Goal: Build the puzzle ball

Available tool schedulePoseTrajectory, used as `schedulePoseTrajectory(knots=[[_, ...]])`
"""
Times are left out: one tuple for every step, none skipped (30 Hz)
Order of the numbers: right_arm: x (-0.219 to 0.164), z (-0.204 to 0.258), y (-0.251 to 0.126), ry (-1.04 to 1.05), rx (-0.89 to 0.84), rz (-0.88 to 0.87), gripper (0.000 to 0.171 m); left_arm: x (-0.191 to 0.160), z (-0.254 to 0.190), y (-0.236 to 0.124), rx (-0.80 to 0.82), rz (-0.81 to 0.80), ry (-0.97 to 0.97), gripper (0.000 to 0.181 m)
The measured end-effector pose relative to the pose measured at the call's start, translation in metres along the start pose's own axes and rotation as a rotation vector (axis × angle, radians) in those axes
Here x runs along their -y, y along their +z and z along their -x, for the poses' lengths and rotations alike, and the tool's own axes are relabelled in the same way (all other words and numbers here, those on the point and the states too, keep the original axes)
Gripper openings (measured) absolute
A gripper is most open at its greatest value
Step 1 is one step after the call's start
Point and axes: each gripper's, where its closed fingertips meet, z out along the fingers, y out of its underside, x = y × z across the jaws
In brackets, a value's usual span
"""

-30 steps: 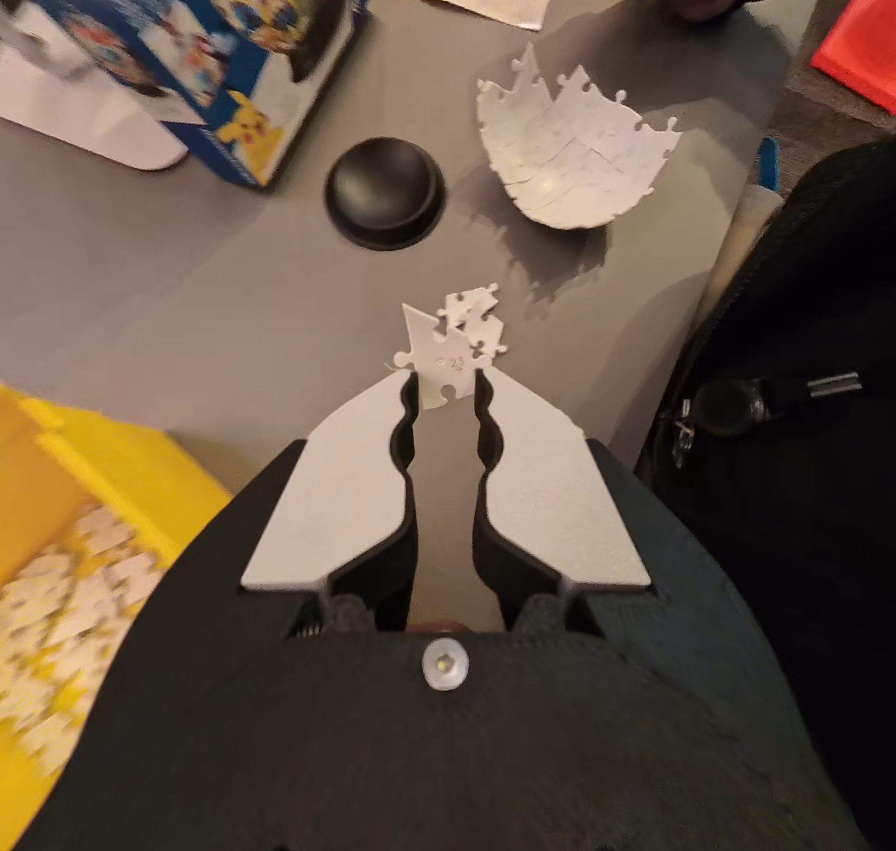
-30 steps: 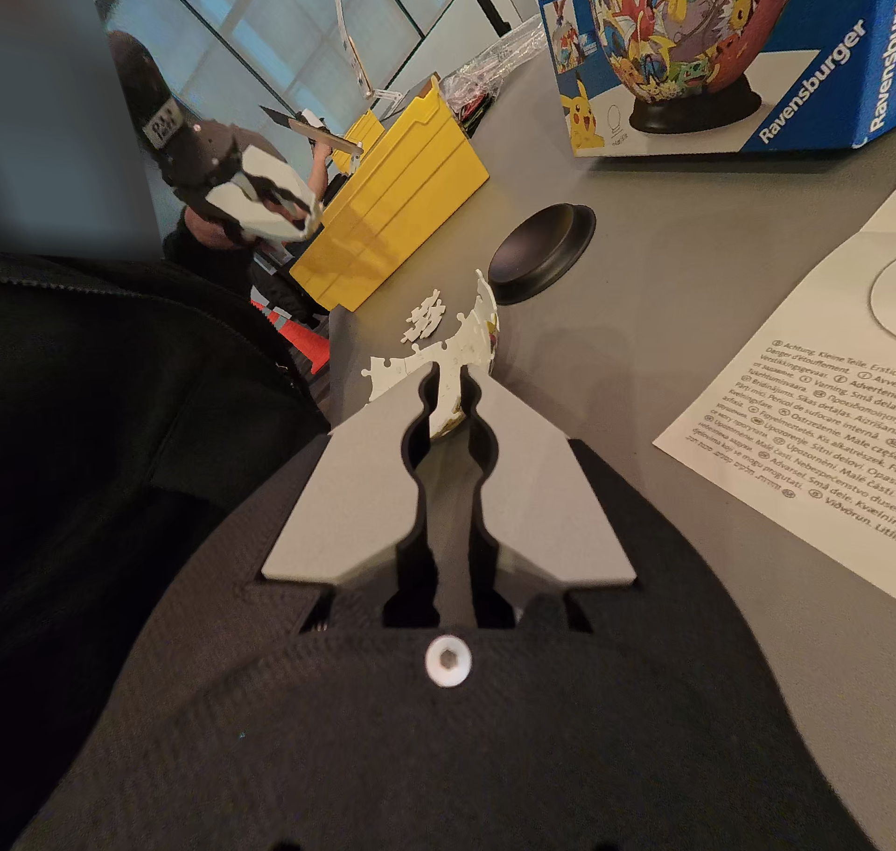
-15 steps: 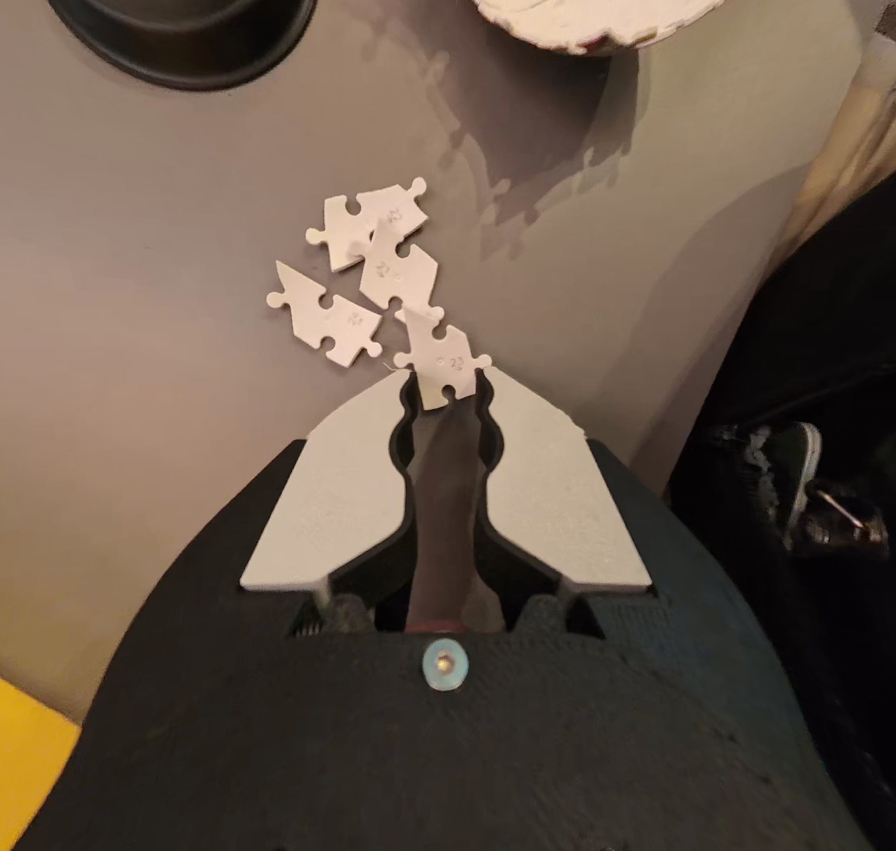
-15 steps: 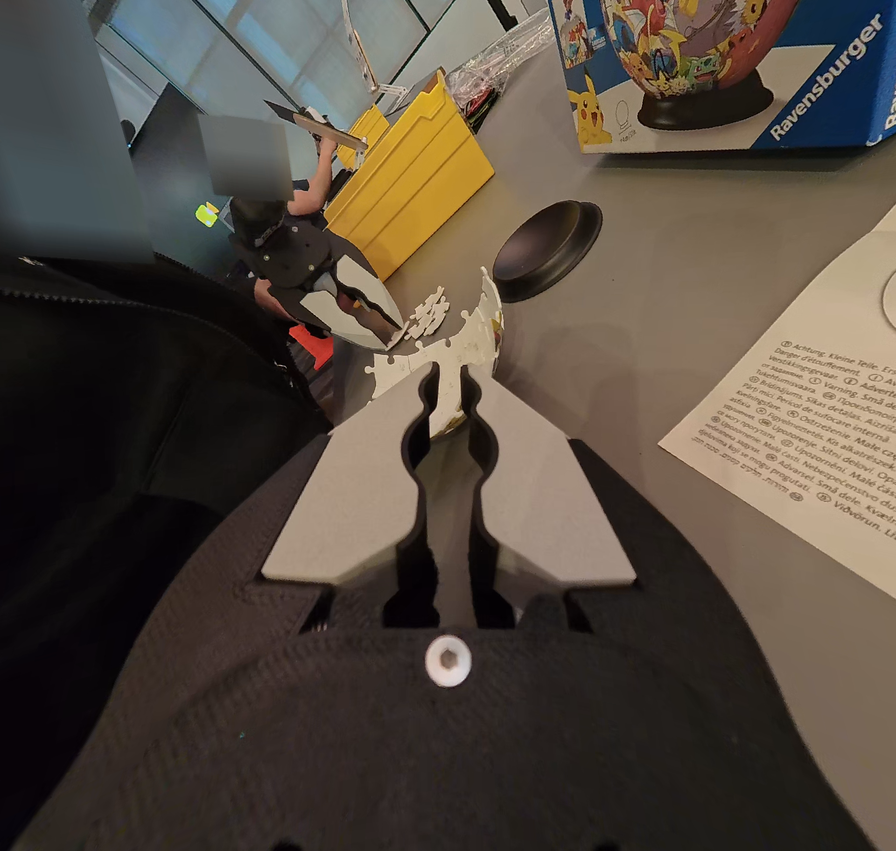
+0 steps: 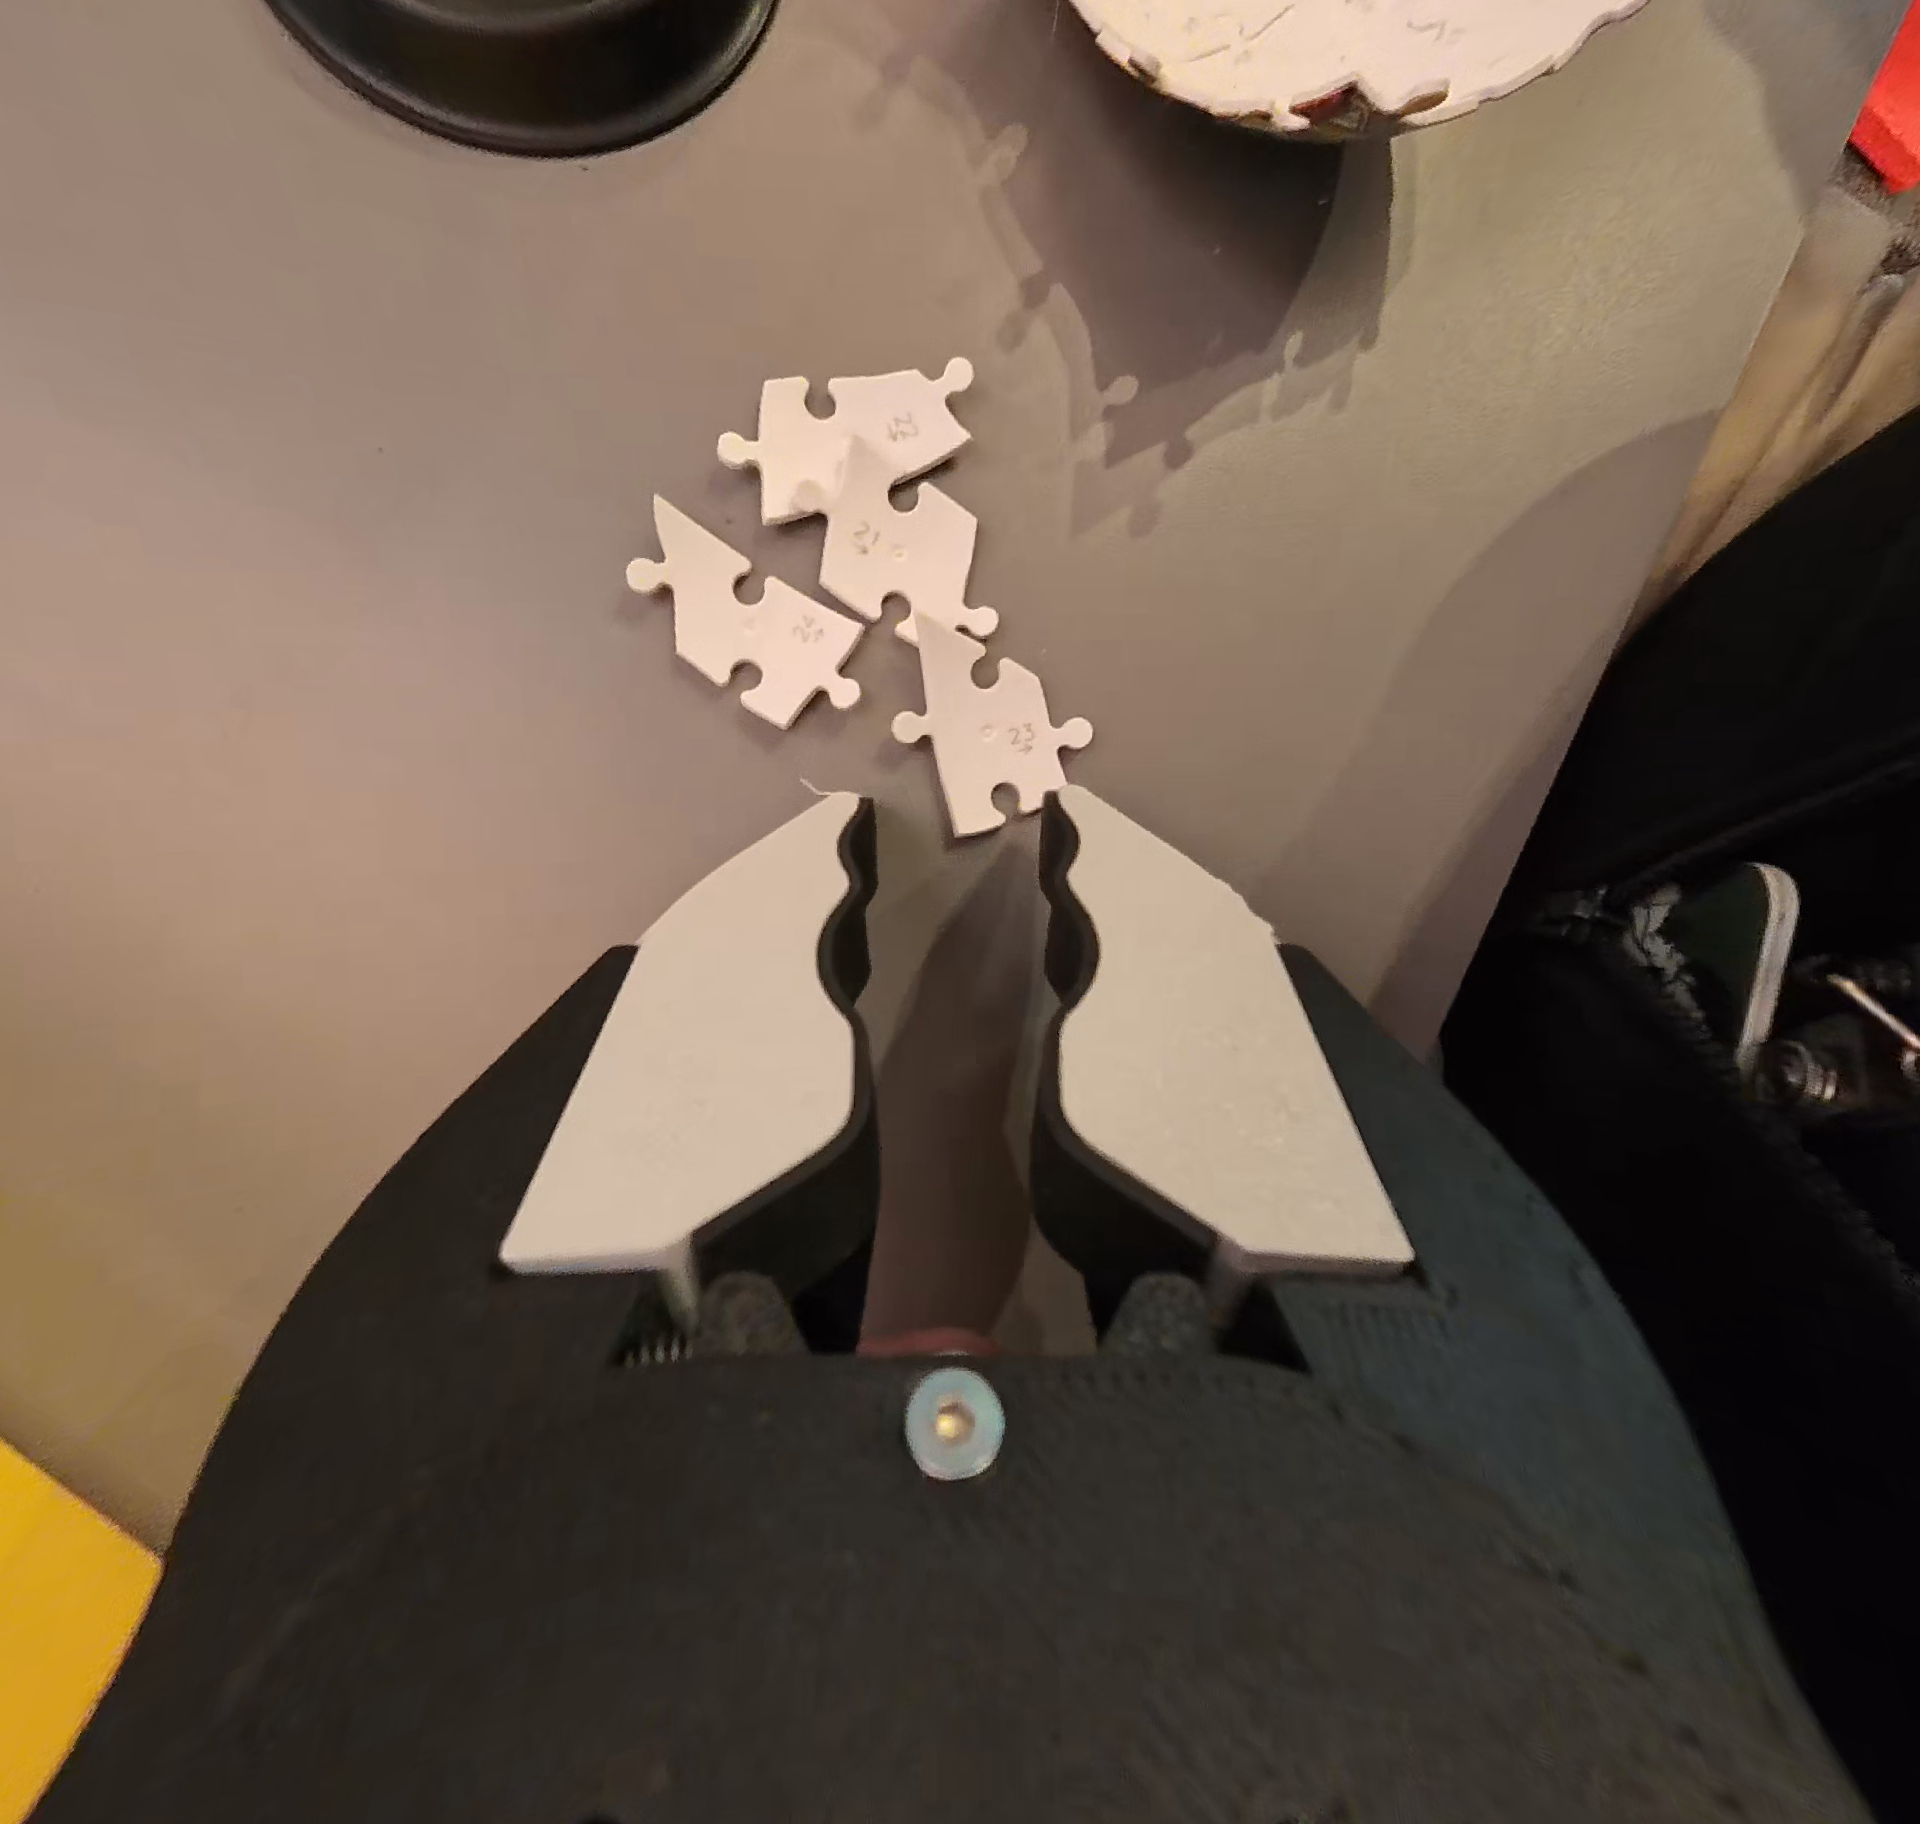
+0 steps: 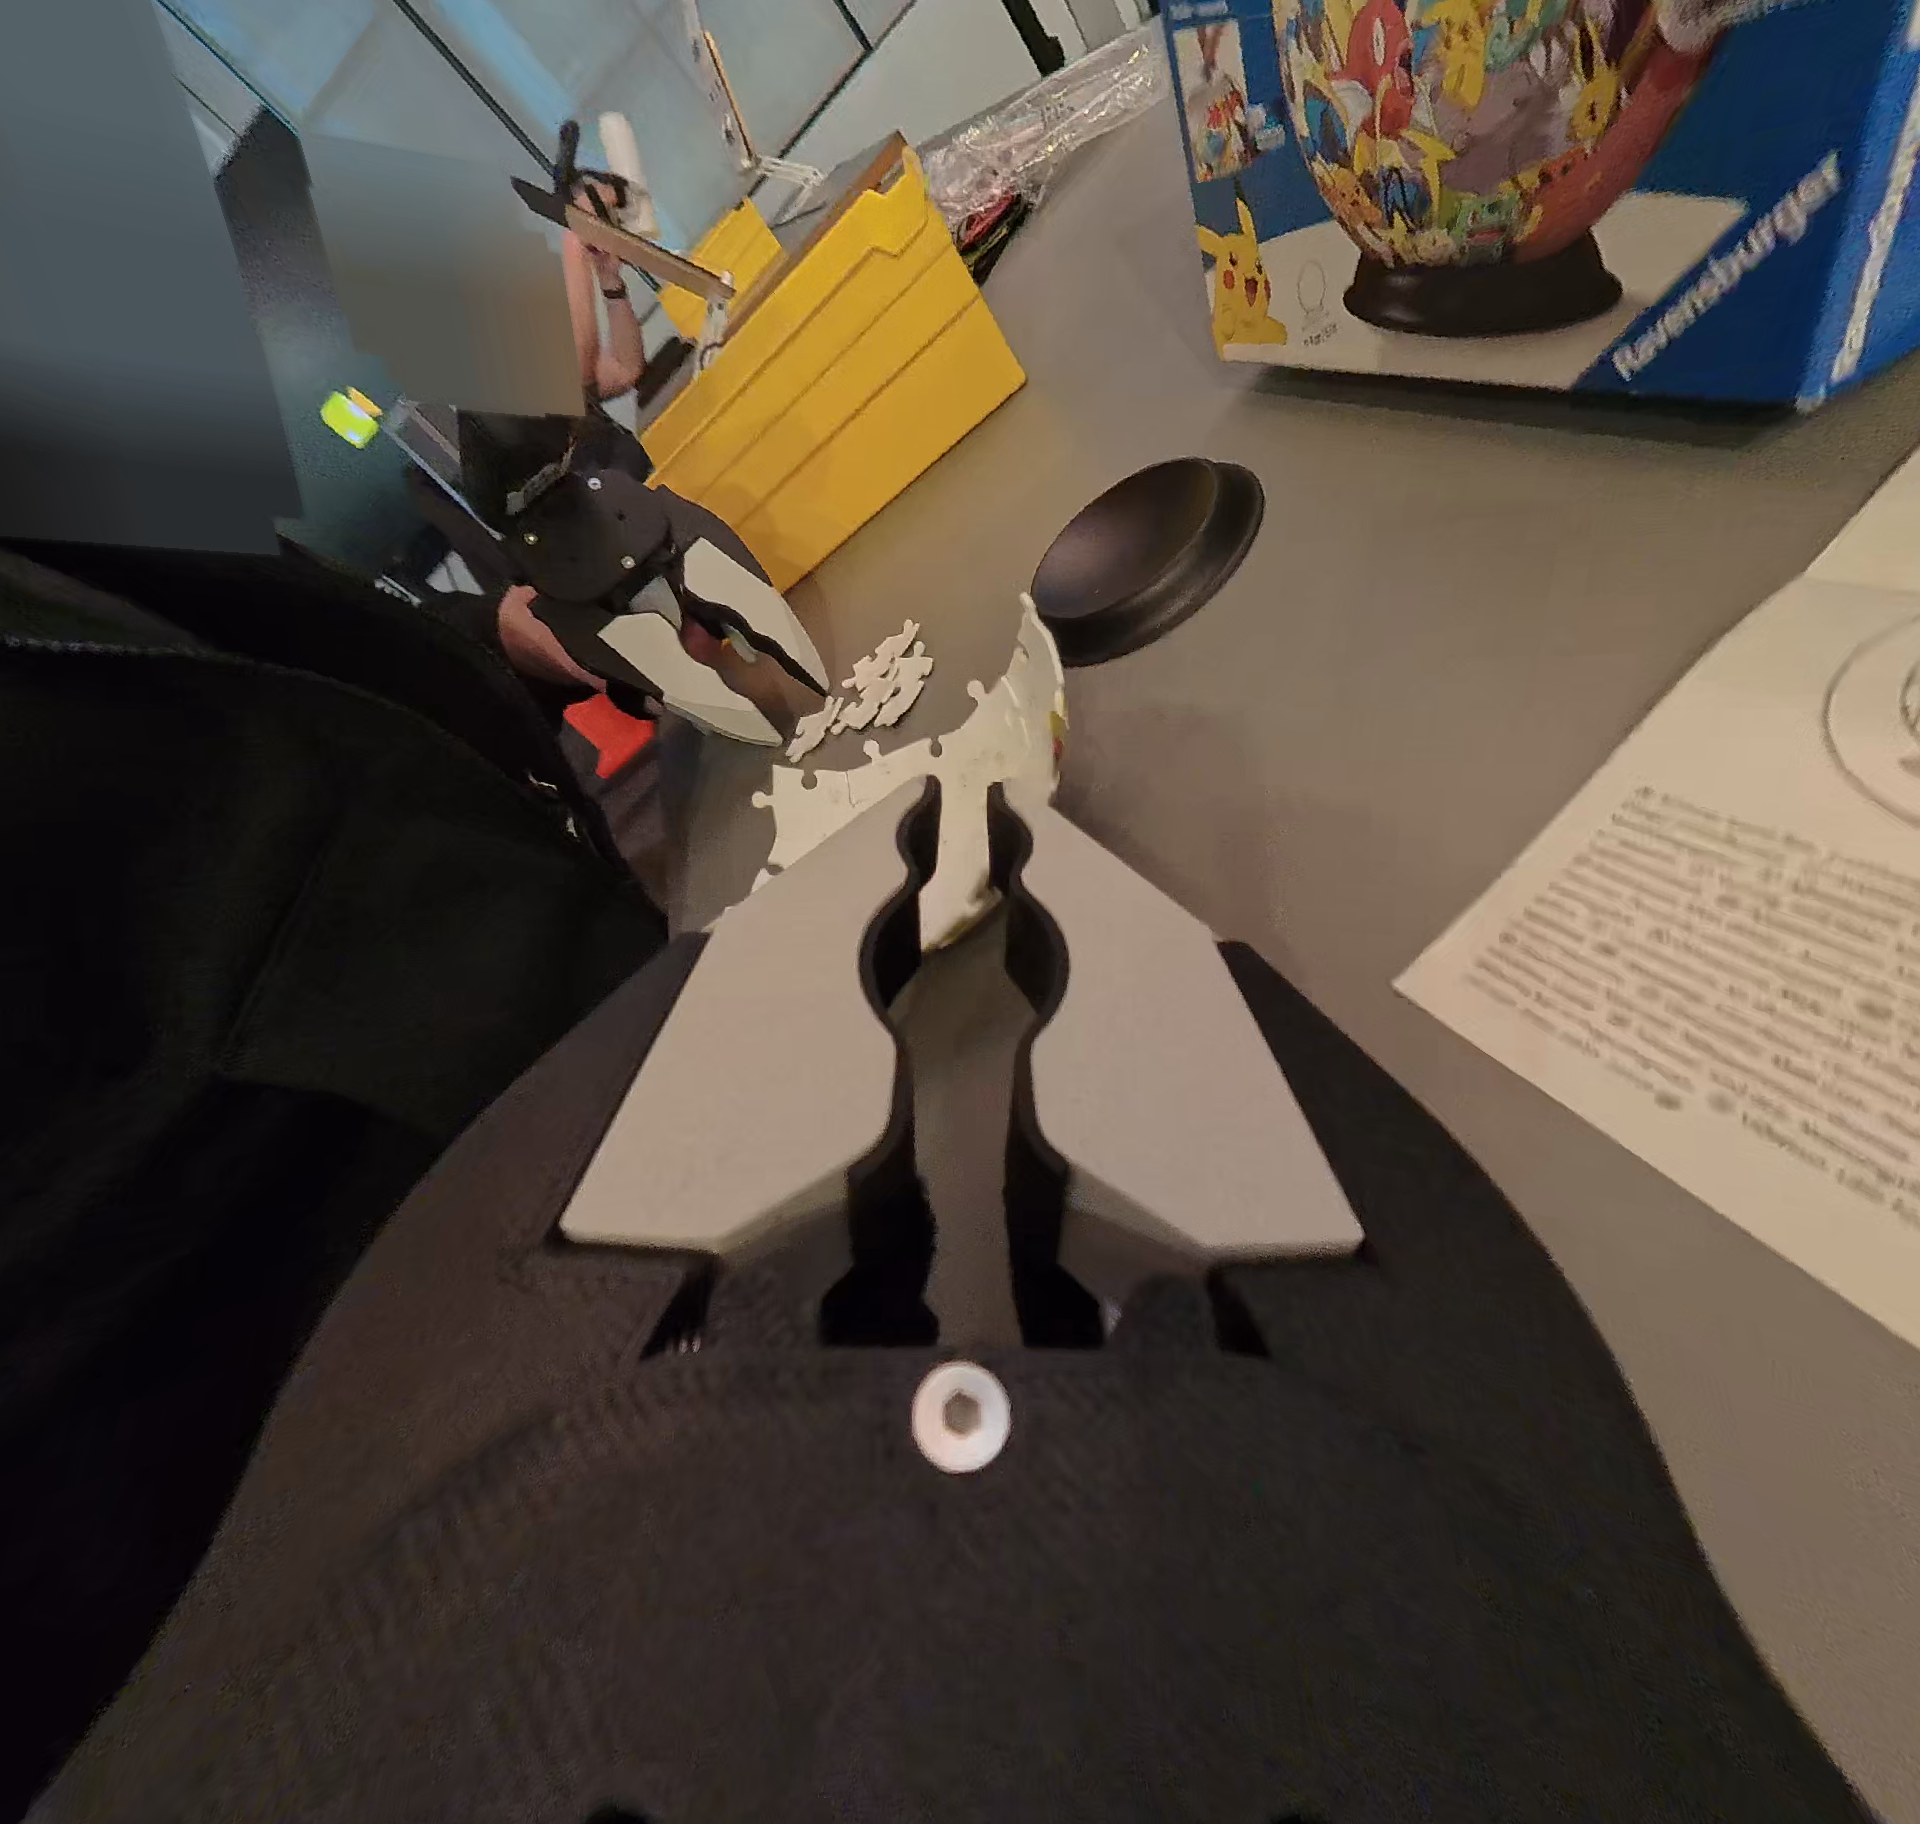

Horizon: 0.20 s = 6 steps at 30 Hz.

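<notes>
Left gripper (image 5: 956,818) sits low over my grey table (image 5: 312,527) with its jaws parted, nothing between them; the nearest piece (image 5: 987,735) lies flat just ahead of the tips, its near edge reaching into the gap. From the left, I see a yellow bin (image 6: 831,372) at the table edge, then the black stand (image 5: 509,8), then four loose white pieces face down: one out left (image 5: 748,631), one at the back (image 5: 862,434), one (image 5: 899,559) lapping over it, and the nearest. The half-built shell (image 5: 1340,8) stands further right, well apart from the loose ones.

Right gripper (image 6: 961,818) is clenched on the shell's rim, holding it tilted on the table. A paper sheet (image 6: 1662,943) and the blue box (image 6: 1558,164) lie to its right.

I judge the step in hand to be picking up the nearest piece. To do it well I would ease forward until the tips straddle its two side knobs, keep low, and close across its width, so it neither skates away nor drags its neighbour along.

That piece's long axis runs almost straight away from my left gripper, leaning a little to the left; its pointed end faces away, toward the overlapping pair, and its notched base faces me.
</notes>
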Motion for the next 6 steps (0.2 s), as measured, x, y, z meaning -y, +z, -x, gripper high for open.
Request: schedulePoseTrajectory(knots=[[0.005, 0.005, 0.002, -0.038, -0.015, 0.011, 0.007, 0.0, -0.001, 0.0, -0.003, -0.008, -0.004, 0.029], [0.012, 0.012, 0.005, -0.091, -0.037, 0.022, 0.008, 0.001, -0.003, 0.001, -0.009, -0.014, -0.007, 0.028], [0.021, 0.022, 0.01, -0.141, -0.047, 0.031, 0.008, 0.001, -0.005, 0.002, -0.006, -0.016, -0.005, 0.026], [0.028, 0.035, 0.018, -0.171, -0.039, 0.049, 0.009, 0.002, -0.006, 0.003, -0.001, -0.017, -0.003, 0.025], [0.03, 0.046, 0.029, -0.196, -0.032, 0.086, 0.009, 0.003, -0.008, 0.004, -0.003, -0.019, -0.003, 0.025], [0.028, 0.055, 0.042, -0.218, -0.037, 0.139, 0.009, 0.003, -0.011, 0.004, -0.011, -0.022, 0.001, 0.025]])
